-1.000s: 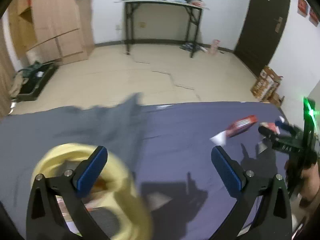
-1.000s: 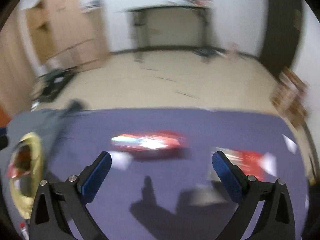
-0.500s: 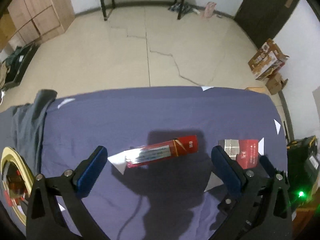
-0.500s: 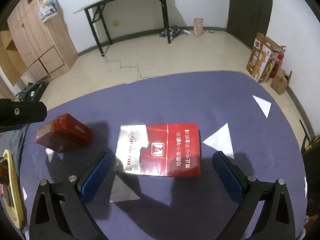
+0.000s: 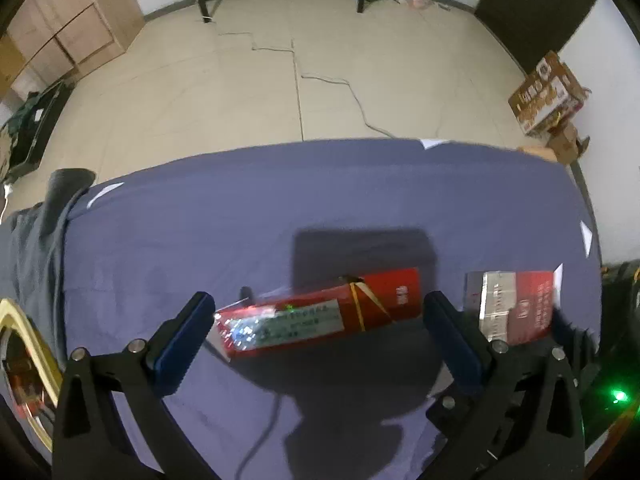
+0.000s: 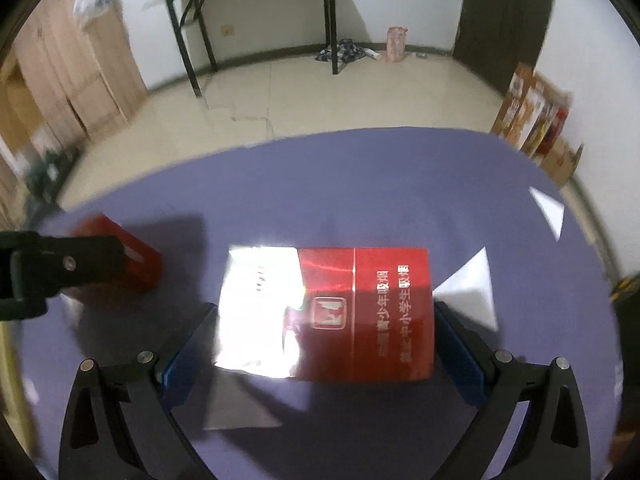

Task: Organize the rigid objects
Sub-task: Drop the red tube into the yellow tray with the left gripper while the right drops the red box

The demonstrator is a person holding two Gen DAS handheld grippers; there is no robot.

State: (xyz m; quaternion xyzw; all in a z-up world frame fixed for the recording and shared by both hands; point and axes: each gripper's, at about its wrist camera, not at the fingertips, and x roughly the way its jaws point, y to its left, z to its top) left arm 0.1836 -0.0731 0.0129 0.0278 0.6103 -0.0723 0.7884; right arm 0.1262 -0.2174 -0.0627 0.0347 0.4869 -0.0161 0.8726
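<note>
We see our left gripper (image 5: pixel 318 320) as black angular arms with blue pads and silver screws; our right gripper (image 6: pixel 324 340) looks the same.

A matt purple-blue cloth (image 5: pixel 280 208) covers the table, softly creased. On it lies a long red carton (image 5: pixel 320 316) wrapped in glossy, crinkled film that catches the light. Beside it, a flat red pack (image 6: pixel 326 312) has a shiny foil-silver half and smooth red card printed with pale lettering. The gripper fingers (image 5: pixel 120 380) look like matt black plastic with small metal screws and blue, rubbery pads (image 5: pixel 182 340). The floor (image 5: pixel 280 80) is smooth, pale tile, cracked.
</note>
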